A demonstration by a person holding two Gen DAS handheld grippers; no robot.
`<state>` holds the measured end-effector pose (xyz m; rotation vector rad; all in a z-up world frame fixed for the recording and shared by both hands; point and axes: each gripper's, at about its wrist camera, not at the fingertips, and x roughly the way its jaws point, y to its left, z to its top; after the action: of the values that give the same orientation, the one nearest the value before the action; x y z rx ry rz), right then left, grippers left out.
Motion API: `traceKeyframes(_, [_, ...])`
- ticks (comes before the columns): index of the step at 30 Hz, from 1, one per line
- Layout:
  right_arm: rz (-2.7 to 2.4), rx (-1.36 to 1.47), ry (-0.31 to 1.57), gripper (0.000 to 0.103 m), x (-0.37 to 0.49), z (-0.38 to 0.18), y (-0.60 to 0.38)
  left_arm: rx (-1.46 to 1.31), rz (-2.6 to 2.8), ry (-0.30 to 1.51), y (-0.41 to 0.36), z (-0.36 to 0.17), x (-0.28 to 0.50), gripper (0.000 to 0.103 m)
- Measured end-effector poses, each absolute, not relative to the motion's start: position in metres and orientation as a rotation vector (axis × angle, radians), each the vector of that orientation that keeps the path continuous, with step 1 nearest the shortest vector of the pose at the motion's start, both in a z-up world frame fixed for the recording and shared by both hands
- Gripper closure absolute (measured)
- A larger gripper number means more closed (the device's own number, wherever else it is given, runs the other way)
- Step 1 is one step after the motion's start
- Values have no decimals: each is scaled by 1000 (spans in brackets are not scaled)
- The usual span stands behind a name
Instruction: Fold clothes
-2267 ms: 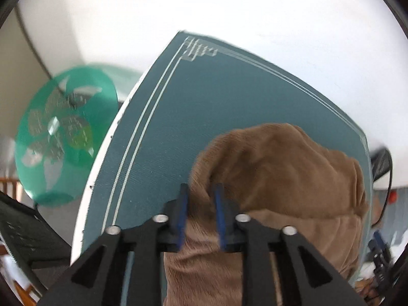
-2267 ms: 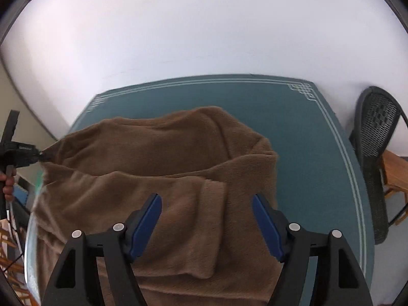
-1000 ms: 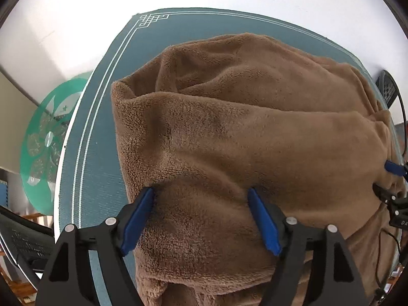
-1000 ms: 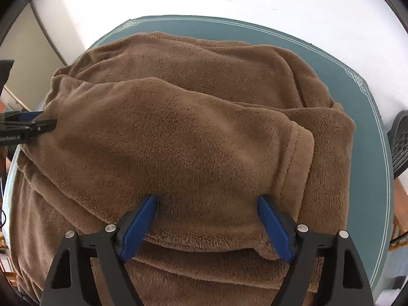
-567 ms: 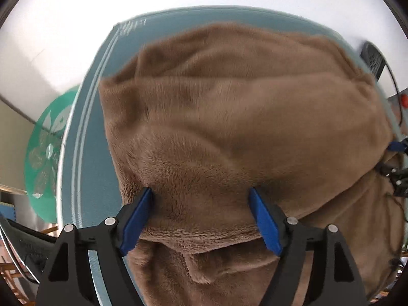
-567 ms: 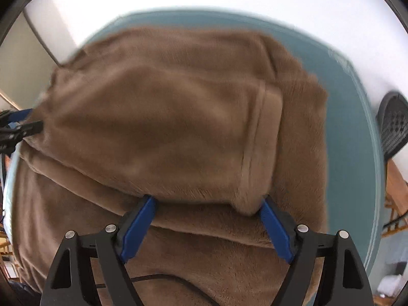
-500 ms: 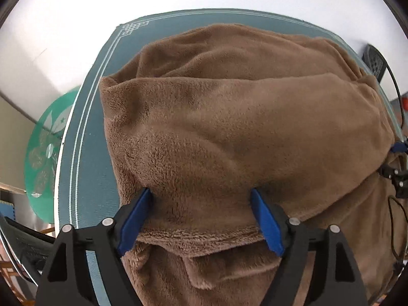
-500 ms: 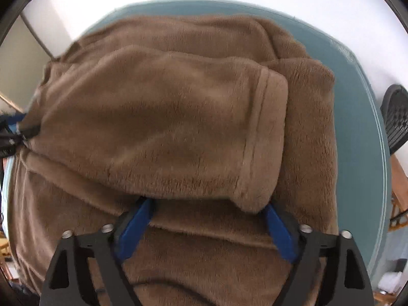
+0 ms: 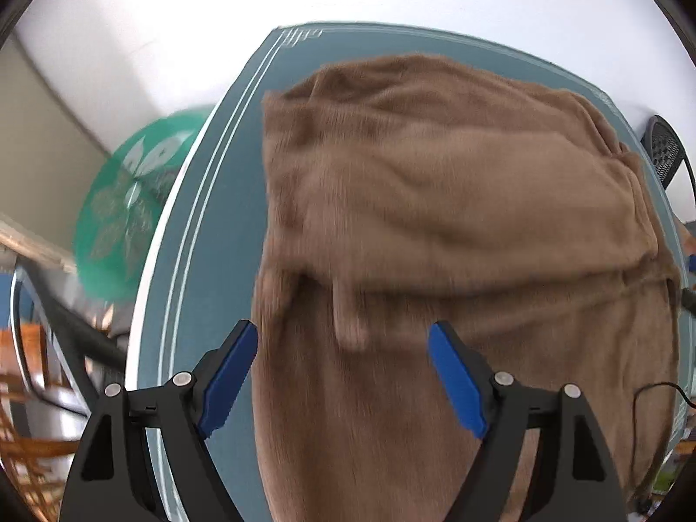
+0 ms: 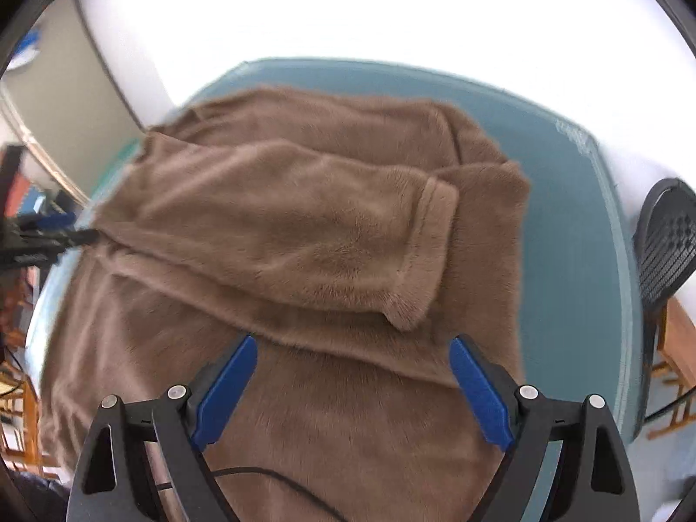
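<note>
we have both grippers hovering above a brown fleece garment [image 10: 304,226] that lies spread over the teal worktop [image 10: 578,226], covering most of it. our left gripper [image 9: 343,374] has its jaws released and wide, with nothing pinched between them; the fleece only shows below the gap. our right gripper [image 10: 352,383] is the same: jaws spread, empty, looking down on the cloth.

one sleeve [image 10: 356,235] is laid across the body of the garment, its hemmed cuff [image 10: 422,256] ending near the right side. in the left wrist view the same layer reads as a thick band across the middle, blurred, with a small tab of fabric hanging below it.

we judge the fleece soft, plush and fairly bulky: it will slump and bunch instead of holding a crease, and stacked layers may slide on each other. it looks light enough for two pinches, but thick enough that a shallow bite could slip off the pile.

for the next fold we would take hold at the edges, not the middle: the left jaws on the left side seam [image 9: 269,226], the right jaws on the right edge beside the cuff, each catching all layers at once.

a chair [image 10: 670,239] stands off to the right, clear of the cloth.
</note>
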<state>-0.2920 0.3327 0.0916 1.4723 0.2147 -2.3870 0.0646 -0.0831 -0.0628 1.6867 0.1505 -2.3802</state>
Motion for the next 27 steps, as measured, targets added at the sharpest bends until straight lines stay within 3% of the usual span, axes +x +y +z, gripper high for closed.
traceKeyframes(15, [-2433, 1346, 238, 11, -113, 147, 439, 1657, -2304, 88, -20, -58, 215, 19])
traceKeyframes(27, [-2519, 1350, 349, 11, -51, 161, 482, 1642, -2298, 98, -17, -71, 265, 19])
